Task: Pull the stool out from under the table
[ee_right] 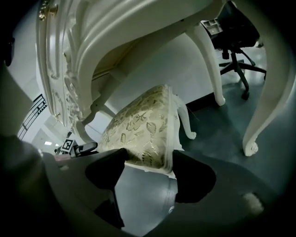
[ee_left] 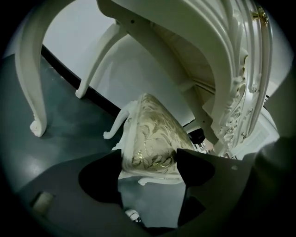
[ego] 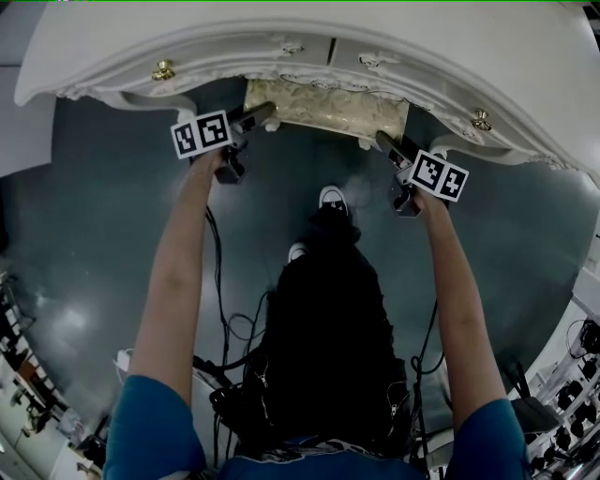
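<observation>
Both arms are reaching forward, the left gripper (ego: 262, 114) and right gripper (ego: 382, 141) pointing at the left and right front corners of the patterned stool (ego: 323, 108), which is standing tucked under the white table (ego: 281, 28) by its front edge.

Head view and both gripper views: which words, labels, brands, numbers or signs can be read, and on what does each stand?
None can be read.
Left marker cube and right marker cube: black-and-white square patterns only, no letters or digits.
Stool and table: ornament only, no print.

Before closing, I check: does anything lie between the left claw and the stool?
Nothing: the left gripper view shows a corner of the stool directly inside the open left claw.
</observation>
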### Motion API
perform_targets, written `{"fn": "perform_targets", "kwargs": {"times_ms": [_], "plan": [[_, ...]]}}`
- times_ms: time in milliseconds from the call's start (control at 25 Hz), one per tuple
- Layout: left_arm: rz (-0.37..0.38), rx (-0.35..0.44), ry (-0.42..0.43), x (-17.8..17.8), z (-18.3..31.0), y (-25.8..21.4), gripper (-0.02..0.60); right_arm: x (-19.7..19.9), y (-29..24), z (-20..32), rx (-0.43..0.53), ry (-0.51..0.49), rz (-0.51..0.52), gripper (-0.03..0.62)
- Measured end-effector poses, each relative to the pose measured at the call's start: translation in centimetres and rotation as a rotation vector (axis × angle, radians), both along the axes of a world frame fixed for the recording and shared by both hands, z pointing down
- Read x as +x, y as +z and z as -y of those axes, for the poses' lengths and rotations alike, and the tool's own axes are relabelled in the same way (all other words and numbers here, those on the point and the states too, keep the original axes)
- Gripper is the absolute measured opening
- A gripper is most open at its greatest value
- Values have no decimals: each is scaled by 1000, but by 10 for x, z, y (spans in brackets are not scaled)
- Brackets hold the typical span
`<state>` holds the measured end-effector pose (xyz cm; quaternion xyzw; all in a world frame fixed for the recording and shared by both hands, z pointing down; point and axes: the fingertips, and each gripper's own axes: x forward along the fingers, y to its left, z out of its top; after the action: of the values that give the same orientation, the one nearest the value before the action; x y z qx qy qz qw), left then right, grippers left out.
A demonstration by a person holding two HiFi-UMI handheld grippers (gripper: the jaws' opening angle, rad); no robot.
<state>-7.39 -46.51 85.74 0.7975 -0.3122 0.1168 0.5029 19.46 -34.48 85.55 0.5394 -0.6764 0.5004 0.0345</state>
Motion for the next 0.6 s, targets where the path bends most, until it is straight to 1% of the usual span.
{"fn": "perform_targets", "kwargs": {"times_ms": [160, 280, 400, 600], "plan": [[-6, 0, -24, -4, -1, -1, 354, 0, 1, -2, -12, 8, -13, 318], [21, -5, -48, -3, -9, 1, 354, 2, 2, -9, -23, 14, -33, 311], [12, -10, -56, -6, -25, 2, 353, 1, 3, -21, -36, 6, -43, 311], [28, -37, -39, -16, -51, 8, 353, -9, 8, -50, -82, -6, -33, 310]]}}
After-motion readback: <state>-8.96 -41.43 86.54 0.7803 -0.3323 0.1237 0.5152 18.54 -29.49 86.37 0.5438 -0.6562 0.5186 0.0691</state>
